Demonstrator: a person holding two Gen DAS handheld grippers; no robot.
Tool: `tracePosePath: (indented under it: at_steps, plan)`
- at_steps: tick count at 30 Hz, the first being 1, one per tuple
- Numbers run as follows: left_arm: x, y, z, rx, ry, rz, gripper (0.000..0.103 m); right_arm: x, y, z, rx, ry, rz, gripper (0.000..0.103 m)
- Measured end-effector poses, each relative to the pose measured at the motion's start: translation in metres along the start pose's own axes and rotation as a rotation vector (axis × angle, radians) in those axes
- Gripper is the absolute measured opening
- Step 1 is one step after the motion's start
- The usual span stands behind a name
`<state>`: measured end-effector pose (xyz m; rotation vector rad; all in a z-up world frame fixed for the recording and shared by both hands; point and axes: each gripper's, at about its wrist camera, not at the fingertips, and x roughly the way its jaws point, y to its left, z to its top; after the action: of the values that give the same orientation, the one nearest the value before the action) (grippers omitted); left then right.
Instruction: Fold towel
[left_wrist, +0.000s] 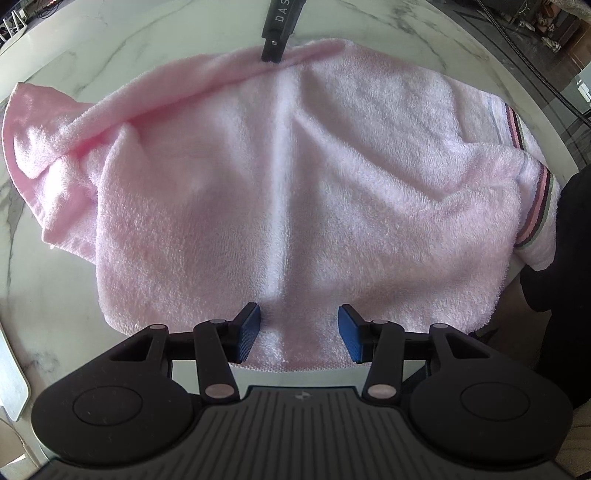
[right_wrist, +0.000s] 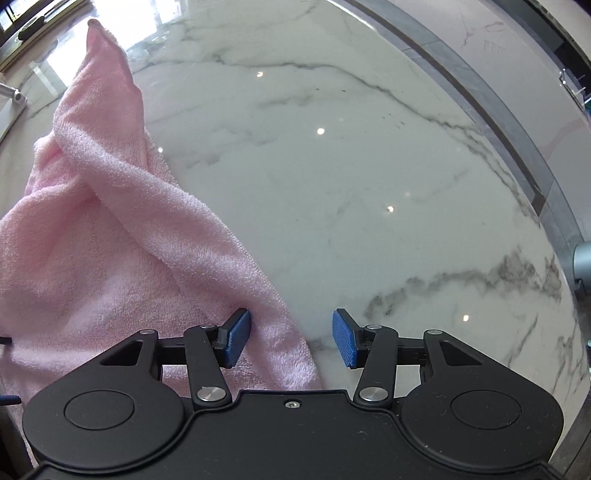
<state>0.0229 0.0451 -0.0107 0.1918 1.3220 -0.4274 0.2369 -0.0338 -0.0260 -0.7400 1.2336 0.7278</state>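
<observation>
A pink terry towel (left_wrist: 295, 177) lies rumpled on the white marble table (left_wrist: 110, 44), with a striped band (left_wrist: 535, 206) along its right end and a ridge folded over at its far left. My left gripper (left_wrist: 300, 334) hangs open over the towel's near edge, which lies flat between the blue pads. A black finger of my right gripper (left_wrist: 273, 40) touches the towel's far edge. In the right wrist view the towel (right_wrist: 110, 240) fills the left side. My right gripper (right_wrist: 291, 338) stands open astride its edge, one pad over cloth and one over the marble table (right_wrist: 351, 166).
The table's curved rim with a grey band (right_wrist: 517, 140) runs along the right of the right wrist view. A person's dark sleeve (left_wrist: 569, 258) sits at the towel's striped end. A pale flat object (left_wrist: 11, 376) lies at the left edge.
</observation>
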Motion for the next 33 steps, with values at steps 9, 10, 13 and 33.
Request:
tracePosePath:
  at_steps: [9,10,13,33]
  plan:
    - [0.0,-0.002,-0.004,0.008,-0.007,0.011,0.044,0.006,-0.045,-0.008,0.09,0.025,-0.173,0.046]
    - [0.0,-0.002,-0.004,0.009,-0.007,0.012,0.044,0.003,-0.048,-0.01,0.088,0.02,-0.185,0.046]
    - [-0.001,0.0,-0.004,-0.001,-0.013,0.009,0.045,-0.013,-0.05,-0.016,0.072,-0.025,-0.136,0.046]
    - [-0.012,0.003,0.016,-0.01,-0.107,-0.009,0.052,-0.047,0.039,-0.077,-0.966,-0.131,0.07,0.046]
